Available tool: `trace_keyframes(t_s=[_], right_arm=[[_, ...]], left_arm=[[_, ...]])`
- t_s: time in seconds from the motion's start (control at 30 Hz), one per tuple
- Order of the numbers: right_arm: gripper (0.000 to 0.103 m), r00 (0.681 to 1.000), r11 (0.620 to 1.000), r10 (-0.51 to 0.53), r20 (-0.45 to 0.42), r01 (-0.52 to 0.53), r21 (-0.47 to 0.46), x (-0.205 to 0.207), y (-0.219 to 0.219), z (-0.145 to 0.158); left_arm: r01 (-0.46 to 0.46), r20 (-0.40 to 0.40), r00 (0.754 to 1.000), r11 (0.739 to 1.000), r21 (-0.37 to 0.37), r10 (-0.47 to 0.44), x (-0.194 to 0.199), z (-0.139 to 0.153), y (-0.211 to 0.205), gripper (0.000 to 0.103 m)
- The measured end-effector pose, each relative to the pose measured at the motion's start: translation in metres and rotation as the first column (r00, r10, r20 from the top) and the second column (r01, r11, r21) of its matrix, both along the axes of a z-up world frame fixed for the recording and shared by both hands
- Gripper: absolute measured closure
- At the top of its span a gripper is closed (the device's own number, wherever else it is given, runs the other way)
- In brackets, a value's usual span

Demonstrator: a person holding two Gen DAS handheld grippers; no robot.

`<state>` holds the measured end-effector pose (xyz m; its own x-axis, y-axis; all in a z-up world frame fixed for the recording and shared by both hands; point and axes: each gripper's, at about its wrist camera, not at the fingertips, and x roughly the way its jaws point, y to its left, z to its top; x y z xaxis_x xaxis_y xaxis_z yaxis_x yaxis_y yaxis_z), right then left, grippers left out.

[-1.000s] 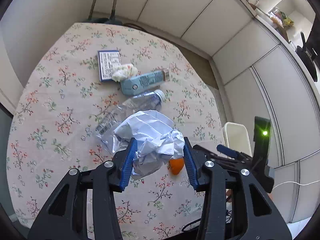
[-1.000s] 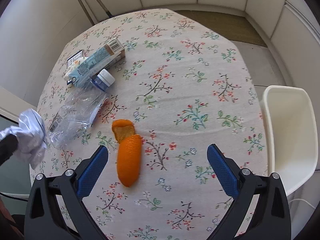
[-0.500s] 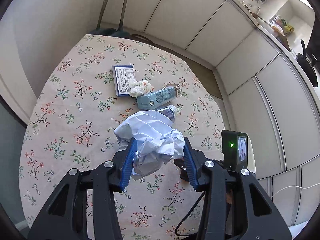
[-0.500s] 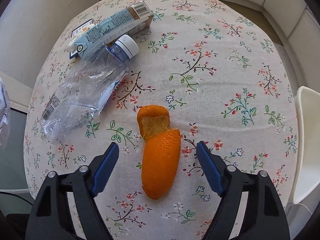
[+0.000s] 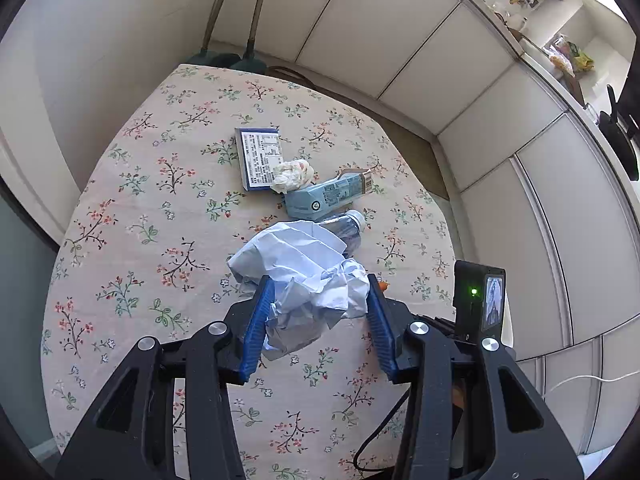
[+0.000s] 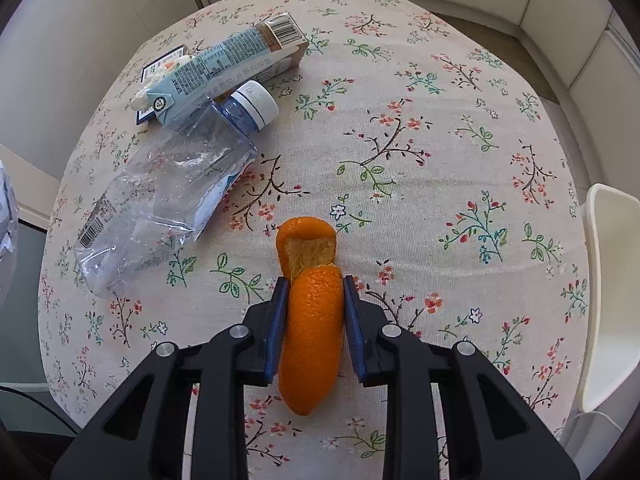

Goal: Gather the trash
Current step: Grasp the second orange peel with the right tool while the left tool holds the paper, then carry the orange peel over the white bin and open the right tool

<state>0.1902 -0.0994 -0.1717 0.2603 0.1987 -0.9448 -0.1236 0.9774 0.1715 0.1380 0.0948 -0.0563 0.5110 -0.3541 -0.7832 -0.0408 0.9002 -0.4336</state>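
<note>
My left tool (image 5: 316, 320) squeezes a big crumpled ball of pale blue paper (image 5: 304, 276) above the round counter with the flowery cloth (image 5: 132, 216). My right tool (image 6: 314, 320) has just been closing, and its blue pads now press both sides of a long piece of orange peel (image 6: 312, 320) lying on the cloth. Near it lie a squashed clear plastic bottle with a white cap (image 6: 168, 192) and a light blue drink carton (image 6: 224, 68), touching each other.

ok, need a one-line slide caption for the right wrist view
Right claw, jaws just closing, grips an orange peel on the floral tablecloth, beside a crushed plastic bottle and carton.
</note>
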Motion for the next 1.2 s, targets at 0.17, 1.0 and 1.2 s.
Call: trace_keyframes(t_s=[0.17, 1.0, 1.2], right_arm=[[0.078, 1.000, 1.000, 0.008, 0.028, -0.008, 0.012, -0.002, -0.001, 0.011], [0.078, 0.829, 0.931, -0.337, 0.445, 0.365, 0.026, -0.036, -0.177, 0.145], [0.077, 0.738, 0.855, -0.416, 0.531, 0.516, -0.046, -0.049, -0.230, 0.151]], left_arm=[[-0.003, 0.004, 1.000, 1.000, -0.001, 0.003, 0.001, 0.001, 0.000, 0.060], [0.069, 0.009, 0.998, 0.998, 0.004, -0.069, 0.016, -0.006, -0.057, 0.060], [0.106, 0.009, 0.994, 0.994, 0.001, -0.106, 0.020, -0.009, -0.086, 0.060]])
